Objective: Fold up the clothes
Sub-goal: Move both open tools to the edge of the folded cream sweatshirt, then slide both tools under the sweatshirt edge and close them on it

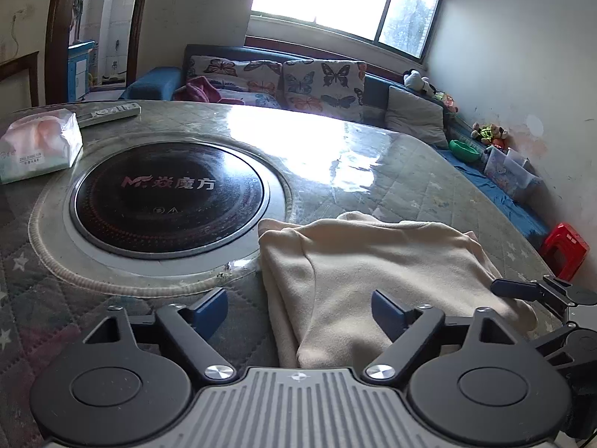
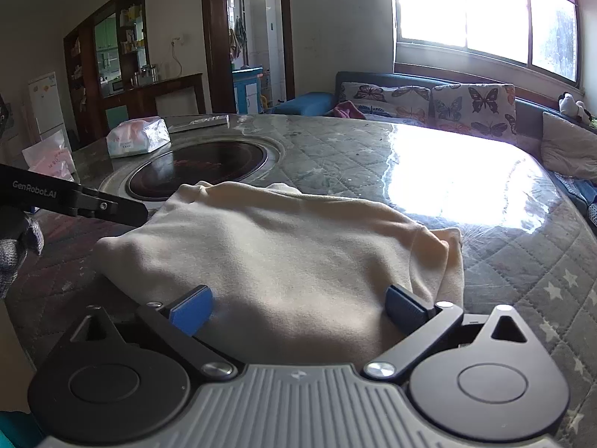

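A cream garment point(image 1: 373, 261) lies folded into a thick block on the quilted table cover. My left gripper point(image 1: 300, 311) stands open at the garment's near left edge, its blue pads apart and pressing nothing. In the right wrist view the same garment point(image 2: 283, 246) fills the middle. My right gripper point(image 2: 298, 308) is open wide over the garment's near edge, with cloth lying between the pads but untouched by them. The left tool's black finger point(image 2: 112, 209) shows at the garment's left side, and the right tool's finger point(image 1: 522, 289) shows at its right side.
A round black cooktop point(image 1: 168, 198) is set into the table point(image 1: 410, 171) left of and behind the garment. A tissue pack point(image 1: 37, 145) and a remote point(image 1: 108, 112) lie at the far left. A sofa with butterfly cushions point(image 1: 321, 86) runs behind, a red stool point(image 1: 565, 248) to the right.
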Demonstrator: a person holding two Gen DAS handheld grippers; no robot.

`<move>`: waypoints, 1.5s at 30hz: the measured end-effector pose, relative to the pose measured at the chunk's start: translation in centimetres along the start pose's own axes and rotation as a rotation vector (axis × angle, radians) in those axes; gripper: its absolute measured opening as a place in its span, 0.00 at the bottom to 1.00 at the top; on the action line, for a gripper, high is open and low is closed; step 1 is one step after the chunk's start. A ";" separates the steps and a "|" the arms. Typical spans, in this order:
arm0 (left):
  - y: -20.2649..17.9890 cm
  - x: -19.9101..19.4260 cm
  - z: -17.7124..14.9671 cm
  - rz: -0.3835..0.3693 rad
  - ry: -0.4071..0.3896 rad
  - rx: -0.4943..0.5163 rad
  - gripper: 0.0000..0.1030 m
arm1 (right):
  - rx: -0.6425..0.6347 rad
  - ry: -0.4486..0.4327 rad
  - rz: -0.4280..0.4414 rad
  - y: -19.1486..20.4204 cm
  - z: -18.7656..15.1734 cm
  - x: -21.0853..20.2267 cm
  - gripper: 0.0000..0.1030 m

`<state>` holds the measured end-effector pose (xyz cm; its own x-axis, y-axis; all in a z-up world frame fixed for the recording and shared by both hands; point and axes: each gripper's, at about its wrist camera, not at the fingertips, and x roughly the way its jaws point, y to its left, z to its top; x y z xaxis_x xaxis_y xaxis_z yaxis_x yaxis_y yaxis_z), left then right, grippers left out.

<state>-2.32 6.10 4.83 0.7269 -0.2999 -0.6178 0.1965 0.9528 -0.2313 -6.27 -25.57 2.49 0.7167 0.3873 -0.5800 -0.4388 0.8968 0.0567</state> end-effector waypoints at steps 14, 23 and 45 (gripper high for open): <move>-0.1 -0.9 -0.9 0.022 0.008 -0.016 1.00 | 0.003 -0.029 -0.002 0.6 0.1 -1.1 1.00; 0.2 -0.5 -1.0 0.047 0.024 -0.018 1.00 | 0.041 0.005 0.025 -0.4 -0.5 -0.6 1.00; 1.3 1.6 -0.5 0.131 0.103 -0.067 1.00 | 0.048 0.022 0.030 -1.2 0.5 0.5 1.00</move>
<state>-1.20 6.85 3.14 0.6717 -0.1794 -0.7187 0.0576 0.9799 -0.1908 -5.16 -26.35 2.56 0.6910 0.4102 -0.5952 -0.4334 0.8941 0.1130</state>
